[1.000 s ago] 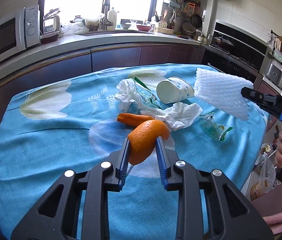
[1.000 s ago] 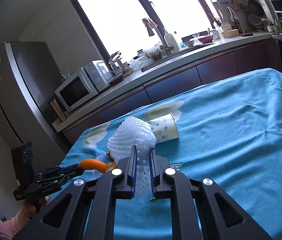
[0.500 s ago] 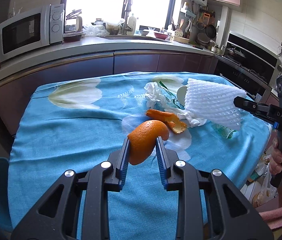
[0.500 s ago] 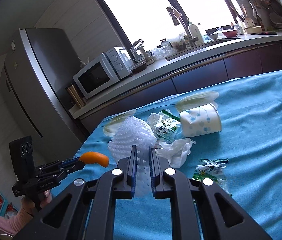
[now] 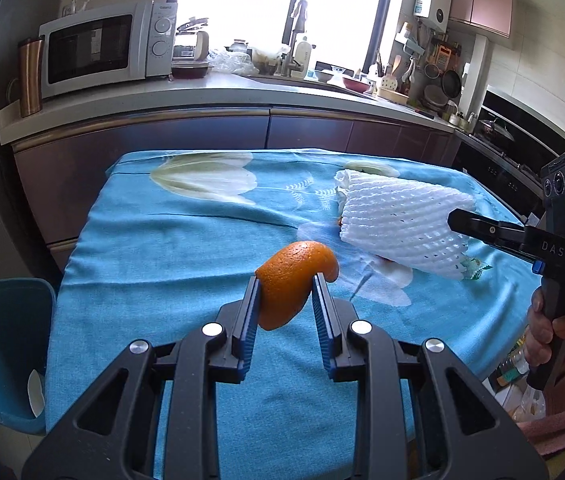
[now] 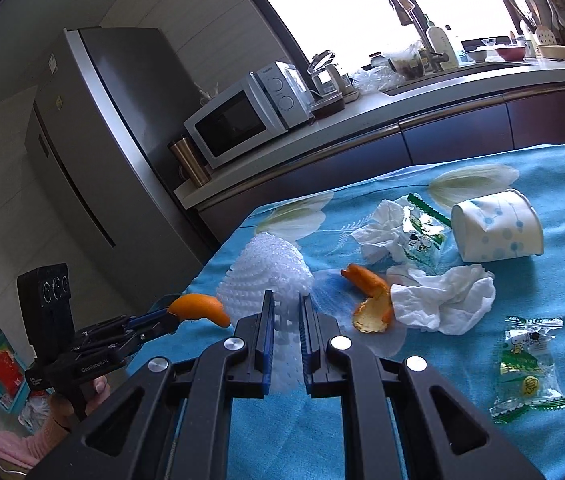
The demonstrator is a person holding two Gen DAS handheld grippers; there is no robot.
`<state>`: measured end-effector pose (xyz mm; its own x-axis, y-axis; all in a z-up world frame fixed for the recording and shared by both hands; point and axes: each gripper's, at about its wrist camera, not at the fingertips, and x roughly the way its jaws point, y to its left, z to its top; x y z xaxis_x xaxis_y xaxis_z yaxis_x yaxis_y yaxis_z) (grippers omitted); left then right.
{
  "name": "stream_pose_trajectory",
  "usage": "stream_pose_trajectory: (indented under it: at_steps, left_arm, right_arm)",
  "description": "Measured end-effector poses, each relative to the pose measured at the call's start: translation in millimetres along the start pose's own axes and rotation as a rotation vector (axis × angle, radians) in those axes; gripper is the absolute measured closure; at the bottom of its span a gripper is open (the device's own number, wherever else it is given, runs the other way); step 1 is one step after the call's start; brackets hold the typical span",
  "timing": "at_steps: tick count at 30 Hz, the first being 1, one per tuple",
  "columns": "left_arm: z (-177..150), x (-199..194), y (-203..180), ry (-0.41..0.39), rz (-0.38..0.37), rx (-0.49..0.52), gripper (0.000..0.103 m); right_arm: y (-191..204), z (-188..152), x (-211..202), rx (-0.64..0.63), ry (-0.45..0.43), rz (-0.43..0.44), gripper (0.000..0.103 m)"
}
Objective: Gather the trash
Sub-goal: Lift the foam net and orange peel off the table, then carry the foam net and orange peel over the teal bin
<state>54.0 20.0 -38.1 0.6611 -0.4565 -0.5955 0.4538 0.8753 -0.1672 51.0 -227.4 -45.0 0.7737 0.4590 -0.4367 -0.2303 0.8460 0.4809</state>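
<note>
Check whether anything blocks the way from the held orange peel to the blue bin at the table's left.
Nothing visible does. The left hand-held gripper holds the orange peel above bare tablecloth; the bin sits open beside the table's left edge.

Kitchen backdrop behind the blue desk

A microwave [image 5: 102, 48] sits on the counter beside a copper tumbler [image 5: 30, 76] (near the tall grey fridge [image 6: 94, 152]); a blue floral cloth [image 5: 162, 248] covers the desk.

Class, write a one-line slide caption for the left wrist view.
Left gripper holds orange peel above blue tablecloth; right gripper grips white foam net.
</note>
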Motion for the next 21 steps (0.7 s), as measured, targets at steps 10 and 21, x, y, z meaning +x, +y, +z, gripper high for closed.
stream_pose_trajectory:
  at_steps: [10,21]
  left_arm:
    - [-7,-21,27,-0.029,0.042,-0.057,0.076]
    - [-20,-45,59,-0.049,0.111,-0.123,0.076]
  right_arm:
    - [25,1,28,-0.027,0.042,0.061,0.093]
    - [51,3,61,-0.056,0.088,0.133,0.093]
